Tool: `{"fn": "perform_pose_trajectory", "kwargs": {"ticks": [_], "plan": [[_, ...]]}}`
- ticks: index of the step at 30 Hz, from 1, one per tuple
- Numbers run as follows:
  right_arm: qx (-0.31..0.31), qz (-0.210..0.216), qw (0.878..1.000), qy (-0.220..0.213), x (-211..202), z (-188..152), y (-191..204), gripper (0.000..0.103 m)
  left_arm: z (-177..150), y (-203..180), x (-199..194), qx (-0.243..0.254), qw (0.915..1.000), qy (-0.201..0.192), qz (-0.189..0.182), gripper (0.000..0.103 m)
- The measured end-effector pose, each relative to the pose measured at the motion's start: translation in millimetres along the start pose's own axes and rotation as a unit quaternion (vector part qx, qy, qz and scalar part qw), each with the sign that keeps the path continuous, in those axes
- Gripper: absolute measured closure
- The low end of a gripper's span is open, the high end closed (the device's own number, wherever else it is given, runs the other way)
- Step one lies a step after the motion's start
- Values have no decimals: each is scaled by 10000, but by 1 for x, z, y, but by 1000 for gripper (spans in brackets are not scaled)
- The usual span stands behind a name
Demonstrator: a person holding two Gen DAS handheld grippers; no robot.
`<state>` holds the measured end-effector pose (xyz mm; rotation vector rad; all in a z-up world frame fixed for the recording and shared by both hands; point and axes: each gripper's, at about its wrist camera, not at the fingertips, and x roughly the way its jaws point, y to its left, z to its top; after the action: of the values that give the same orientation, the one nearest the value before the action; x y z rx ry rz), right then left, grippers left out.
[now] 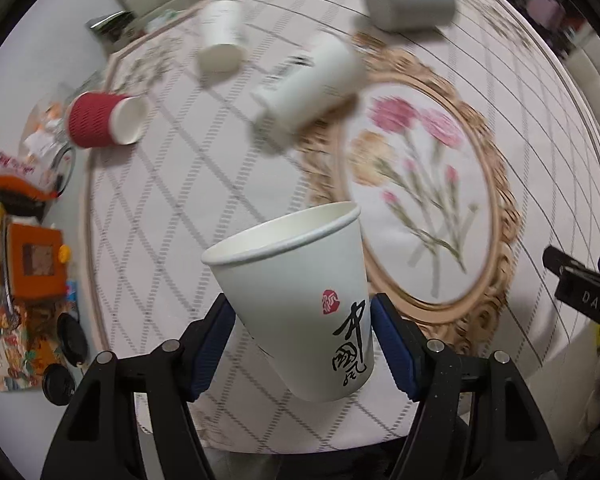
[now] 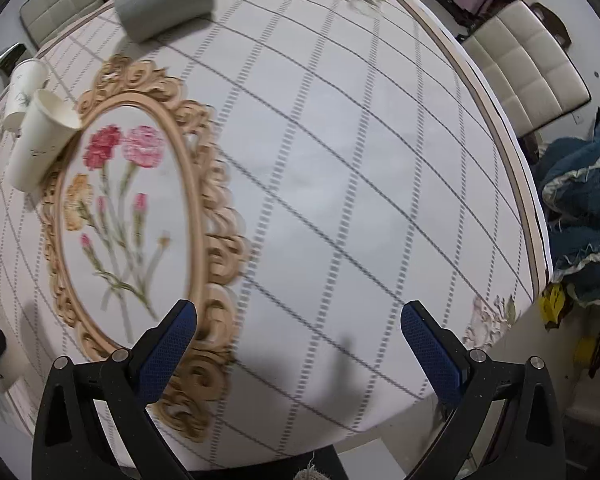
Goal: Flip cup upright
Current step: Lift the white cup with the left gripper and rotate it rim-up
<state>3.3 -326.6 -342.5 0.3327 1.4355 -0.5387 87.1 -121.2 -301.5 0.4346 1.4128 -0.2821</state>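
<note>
My left gripper (image 1: 302, 316) is shut on a white paper cup with black calligraphy and a red seal (image 1: 300, 292). It holds the cup above the table, mouth up and tilted a little to the left. My right gripper (image 2: 298, 320) is open and empty above the tablecloth; its tip also shows in the left wrist view (image 1: 580, 284) at the right edge. A tall white cup (image 1: 312, 84) lies on its side near the flower medallion; it also shows in the right wrist view (image 2: 40, 140).
A red ribbed cup (image 1: 100, 120) lies on its side at the left. A white cup (image 1: 220, 36) and a grey cup (image 1: 410, 0) lie at the back. The round table (image 2: 340, 160) has a patterned cloth. Chairs (image 2: 532, 64) stand around; clutter (image 1: 24, 248) fills the left.
</note>
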Motion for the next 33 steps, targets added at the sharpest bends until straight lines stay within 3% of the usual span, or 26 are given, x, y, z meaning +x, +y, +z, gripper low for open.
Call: {"fn": "perform_pose_trajectory", "kwargs": {"ticks": [5, 15, 19, 20, 33], "plan": [[71, 5, 9999, 115, 16, -4, -27, 0, 0, -37, 23, 214, 9992, 308, -132, 36], [-49, -38, 9997, 222, 32, 0, -37, 0, 5, -39, 56, -236, 9943, 752, -711, 33], [-68, -71, 9997, 205, 34, 1, -42, 0, 5, -30, 61, -366, 9931, 740, -830, 4], [-54, -81, 9997, 208, 35, 1, -44, 0, 5, -28, 62, -387, 9927, 748, -864, 3], [42, -149, 9998, 157, 26, -3, -32, 0, 3, -12, 61, -467, 9913, 700, -1013, 3]]}}
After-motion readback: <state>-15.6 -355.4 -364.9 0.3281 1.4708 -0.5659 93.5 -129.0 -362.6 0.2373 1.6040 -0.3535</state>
